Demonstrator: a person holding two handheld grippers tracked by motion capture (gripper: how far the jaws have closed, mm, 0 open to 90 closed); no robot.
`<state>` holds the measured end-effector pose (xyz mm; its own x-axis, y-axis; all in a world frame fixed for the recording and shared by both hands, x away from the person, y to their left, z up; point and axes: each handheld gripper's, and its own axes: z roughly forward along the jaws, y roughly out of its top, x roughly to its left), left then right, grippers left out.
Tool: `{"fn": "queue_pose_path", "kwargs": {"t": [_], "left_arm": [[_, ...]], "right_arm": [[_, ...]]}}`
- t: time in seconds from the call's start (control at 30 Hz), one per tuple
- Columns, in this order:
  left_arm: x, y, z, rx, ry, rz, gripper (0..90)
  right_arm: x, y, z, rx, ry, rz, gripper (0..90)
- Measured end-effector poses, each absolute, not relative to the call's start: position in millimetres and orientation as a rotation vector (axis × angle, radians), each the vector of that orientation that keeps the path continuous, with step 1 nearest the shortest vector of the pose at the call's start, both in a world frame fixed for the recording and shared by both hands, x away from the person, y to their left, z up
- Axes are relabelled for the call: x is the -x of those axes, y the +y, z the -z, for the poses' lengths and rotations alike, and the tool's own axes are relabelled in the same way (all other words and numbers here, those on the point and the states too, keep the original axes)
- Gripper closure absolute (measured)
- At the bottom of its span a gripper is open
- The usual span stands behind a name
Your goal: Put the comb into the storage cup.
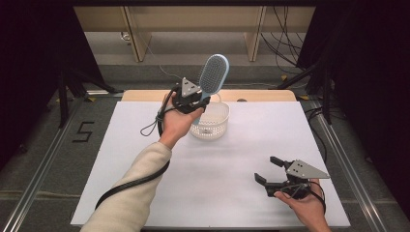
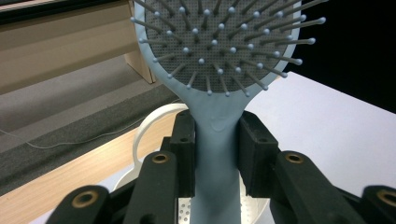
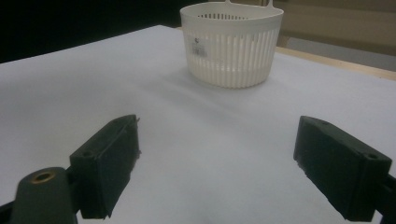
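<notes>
High view: the left gripper [image 1: 197, 100] holds a blue hairbrush [image 1: 213, 73] upright just above the white basket [image 1: 212, 126]; by my reading it is mid-carry, about to be lowered or let go into the basket below the jaws. Its jaws are part closed, pads pressed on the handle, bristle head beyond them. The right gripper [image 1: 269, 170] rests near the table's [image 1: 145, 145] front edge, jaws wide apart and empty.

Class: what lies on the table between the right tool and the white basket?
Nothing: in the right gripper view, bare white table runs from the right tool to the basket.
</notes>
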<state>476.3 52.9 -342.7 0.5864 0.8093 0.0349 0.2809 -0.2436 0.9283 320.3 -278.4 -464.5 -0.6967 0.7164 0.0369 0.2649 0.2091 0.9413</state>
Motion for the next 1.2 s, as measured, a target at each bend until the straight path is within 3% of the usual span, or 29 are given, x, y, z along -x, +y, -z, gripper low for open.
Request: {"fn": "queue_pose_path", "kwargs": {"t": [1.2], "left_arm": [[-483.5, 50.3, 342.8, -1.801, 0.876, -0.671, 69.7]], "right_arm": [[-320.3, -278.5, 464.0, -0.914, 2.08, -1.495, 15.0]]}}
